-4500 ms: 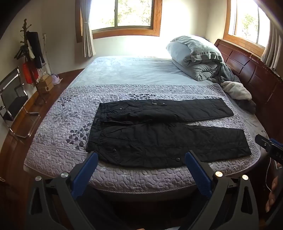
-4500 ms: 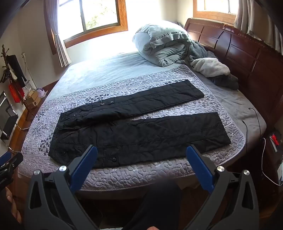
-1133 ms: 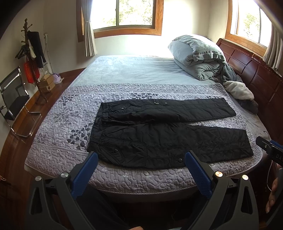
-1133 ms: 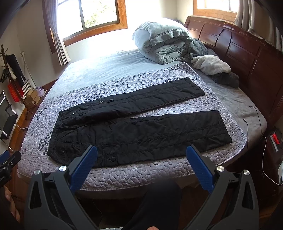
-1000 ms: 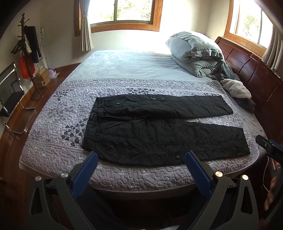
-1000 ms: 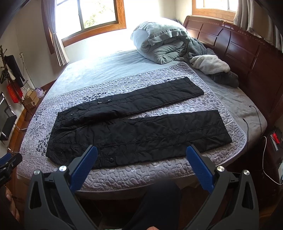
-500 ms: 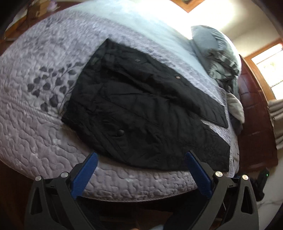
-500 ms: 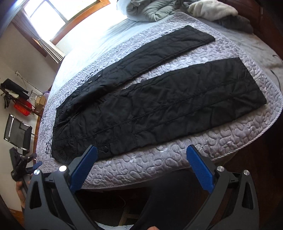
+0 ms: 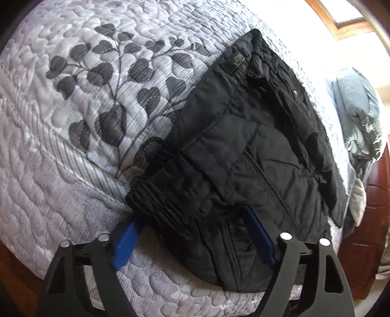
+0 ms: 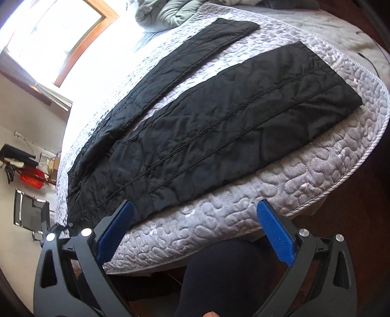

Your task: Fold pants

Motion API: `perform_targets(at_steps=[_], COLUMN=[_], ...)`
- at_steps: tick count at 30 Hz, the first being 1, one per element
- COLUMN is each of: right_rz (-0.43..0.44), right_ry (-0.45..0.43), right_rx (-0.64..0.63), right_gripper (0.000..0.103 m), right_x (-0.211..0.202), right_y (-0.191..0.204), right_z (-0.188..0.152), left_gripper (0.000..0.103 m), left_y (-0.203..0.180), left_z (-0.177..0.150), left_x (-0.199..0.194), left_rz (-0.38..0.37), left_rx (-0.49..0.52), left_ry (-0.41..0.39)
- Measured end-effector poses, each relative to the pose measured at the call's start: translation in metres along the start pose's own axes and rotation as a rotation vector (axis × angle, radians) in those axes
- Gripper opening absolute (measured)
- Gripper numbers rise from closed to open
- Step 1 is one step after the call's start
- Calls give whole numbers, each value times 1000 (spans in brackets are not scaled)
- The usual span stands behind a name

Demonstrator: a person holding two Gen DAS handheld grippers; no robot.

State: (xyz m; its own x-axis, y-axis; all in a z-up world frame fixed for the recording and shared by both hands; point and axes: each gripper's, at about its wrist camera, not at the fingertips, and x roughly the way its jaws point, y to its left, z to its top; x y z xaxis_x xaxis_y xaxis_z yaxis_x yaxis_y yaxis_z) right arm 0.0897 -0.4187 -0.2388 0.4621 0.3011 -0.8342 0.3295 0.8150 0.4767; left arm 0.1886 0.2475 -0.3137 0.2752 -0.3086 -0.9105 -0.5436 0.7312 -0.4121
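Note:
Black quilted pants (image 9: 243,146) lie flat on the grey quilt (image 9: 48,158), legs spread apart. My left gripper (image 9: 191,215) is down at the near waistband corner. Its jaws are closing, with the elastic waistband between them. The left finger (image 9: 126,241) sits at the fabric's edge on the quilt, and the right finger (image 9: 258,234) rests on top of the cloth. In the right wrist view the pants (image 10: 219,117) stretch away to the right. My right gripper (image 10: 195,204) hangs open over the quilt's (image 10: 316,170) near edge, its left fingertip beside the near leg's hem side.
A rumpled grey duvet (image 9: 358,114) is piled at the head of the bed, also seen as duvet (image 10: 165,12). The dark wooden headboard (image 9: 375,207) stands behind it. A metal chair (image 10: 29,214) stands by the wall. A person's dark trouser leg (image 10: 219,275) is below the bed edge.
Both grippers have dropped and tilted down toward the bed's near edge. The left one has rolled, reached the waistband corner and narrowed its jaws. The right one is nearer the near leg.

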Motion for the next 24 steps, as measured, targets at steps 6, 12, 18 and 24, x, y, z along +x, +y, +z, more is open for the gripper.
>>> perform_targets(at_steps=[6,12,18,24], right_rz=[49,79,94,174], right_ry=[-50,-173,-204,-166], right_rx=[258,518,569,496], right_gripper=[51,69,57,10], right_x=[4,-5,3,13], right_y=[-113,-215,-247,-213], right_z=[35,72,97,90], left_gripper=[30,27,26,21], left_y=[-3,5,6,43], left_z=[-10,-13,-16,-16], left_x=[-11,-2,-3,-35], left_rz=[-23,-73,-68,-62], left_rx=[2,-47,-86,-192], left_ry=[-47,-56,-97,-218])
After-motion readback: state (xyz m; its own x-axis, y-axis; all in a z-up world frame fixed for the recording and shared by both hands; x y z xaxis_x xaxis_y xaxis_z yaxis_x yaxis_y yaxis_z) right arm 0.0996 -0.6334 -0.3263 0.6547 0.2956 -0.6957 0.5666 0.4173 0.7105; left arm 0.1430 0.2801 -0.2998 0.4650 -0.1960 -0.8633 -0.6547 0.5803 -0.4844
